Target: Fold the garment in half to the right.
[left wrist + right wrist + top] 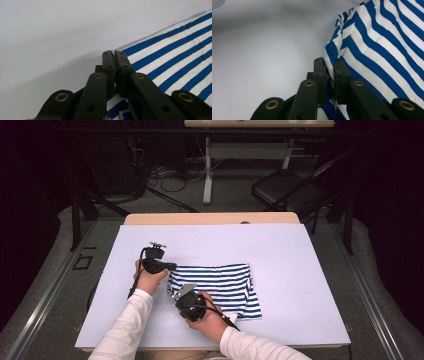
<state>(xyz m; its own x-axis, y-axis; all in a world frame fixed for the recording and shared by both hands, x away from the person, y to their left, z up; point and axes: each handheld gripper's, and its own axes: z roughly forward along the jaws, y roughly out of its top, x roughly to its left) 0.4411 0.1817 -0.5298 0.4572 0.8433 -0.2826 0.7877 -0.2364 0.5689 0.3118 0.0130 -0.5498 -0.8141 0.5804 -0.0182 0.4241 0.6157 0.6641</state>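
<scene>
Item one: left gripper [170, 266], in my left hand [149, 279]. I see its jaws pressed together on the near-left corner of the striped garment [216, 287]; in the left gripper view the two black pads meet almost flush, with blue-and-white cloth showing beneath them and spreading off to their right.

Item two: right gripper [176, 292], in my right hand [210, 320]. Jaws narrow, pinching a raised fold of the same garment; in the right gripper view a ridge of striped fabric [384, 47] stands up between the pads and drapes away to their right (the pads are not quite flush, the cloth fills the gap).

Item three: the striped garment, blue and white, folded into a rough rectangle. It lies flat on the table [300, 270], extending away to the right of both grippers, its left edge caught at two points: the far one by my left gripper, the near one by my right.

Item four: the table, pale lavender-white top, bare to the left of both grippers.

Item five: black folding chair [285, 187], well beyond the table's far edge.
</scene>
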